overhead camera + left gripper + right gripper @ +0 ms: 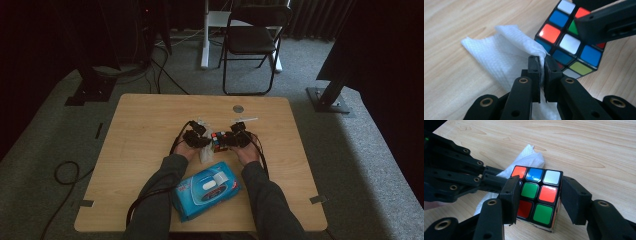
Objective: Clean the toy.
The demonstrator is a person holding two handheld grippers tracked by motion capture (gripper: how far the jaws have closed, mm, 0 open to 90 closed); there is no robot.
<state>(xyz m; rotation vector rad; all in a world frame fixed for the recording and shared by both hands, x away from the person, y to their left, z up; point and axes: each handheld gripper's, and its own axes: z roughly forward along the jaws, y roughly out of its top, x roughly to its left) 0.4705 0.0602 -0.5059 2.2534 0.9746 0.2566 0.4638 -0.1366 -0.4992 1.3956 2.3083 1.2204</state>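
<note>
1 wooden table (145, 150), carrying everything else. Behind the table, 1 black folding chair (251, 40) on grey carpet. On the table's near edge, between the 2 forearms, 1 blue pack of wipes (207, 191), lying flat with a white flap on top. Just beyond the pack, toward the table's middle, 1 colour cube (218, 141), (571, 42), (537, 197), standing on the wood between the 2 grippers. Touching the cube on its left side, 1 white paper wipe (205, 154), (499, 60), (530, 157), crumpled, partly spread flat on the table and partly lifted against the cube.

Left gripper (197, 138), (542, 62): just left of the cube, jaws almost together, pinching a fold of the wipe, with the pinched fold pressed to the cube's lower edge. Seen also in the right gripper view as a black linkage reaching in from the left (461, 180).

Right gripper (235, 139), (539, 198): just right of the cube, jaws spread to the cube's width, 1 on each side face, clamping it. Seen also in the left gripper view as 1 black jaw (606, 22) lying over the cube's upper right.

On the cube face toward the right gripper's camera: 3 red, 3 green, 1 blue, 1 white squares countable, the rest hidden by the jaw.
</note>
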